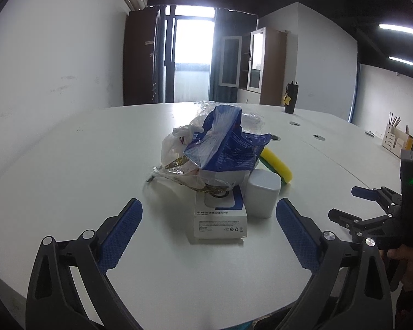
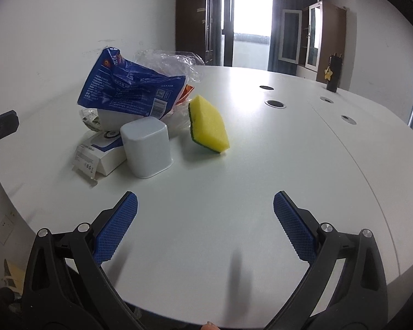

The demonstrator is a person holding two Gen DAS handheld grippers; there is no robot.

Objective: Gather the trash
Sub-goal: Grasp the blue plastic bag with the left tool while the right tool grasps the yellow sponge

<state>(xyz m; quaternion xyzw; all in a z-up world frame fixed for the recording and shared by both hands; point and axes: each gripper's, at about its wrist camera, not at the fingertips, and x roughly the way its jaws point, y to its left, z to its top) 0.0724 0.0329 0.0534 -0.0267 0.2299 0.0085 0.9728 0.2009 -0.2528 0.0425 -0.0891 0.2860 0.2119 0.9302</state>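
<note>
A heap of trash lies on the white table (image 1: 96,165): a crumpled blue plastic bag (image 1: 225,143) (image 2: 126,90), clear wrappers (image 1: 176,148), a small white carton (image 1: 220,217) (image 2: 99,154), an upturned white cup (image 1: 263,195) (image 2: 147,148) and a yellow-green sponge (image 1: 276,166) (image 2: 209,125). My left gripper (image 1: 209,214) stands open just in front of the carton and cup, with nothing between its fingers. My right gripper (image 2: 205,211) is open too, over bare table to the right of the heap, with the sponge ahead of it. It shows in the left wrist view as the right gripper (image 1: 344,203).
A dark bottle (image 1: 290,99) (image 2: 333,74) with a yellow star stands at the table's far side. Round cable holes (image 2: 275,104) dot the table's right half. A wooden desk organiser (image 1: 393,137) sits far right. The table's near edge curves close below both grippers.
</note>
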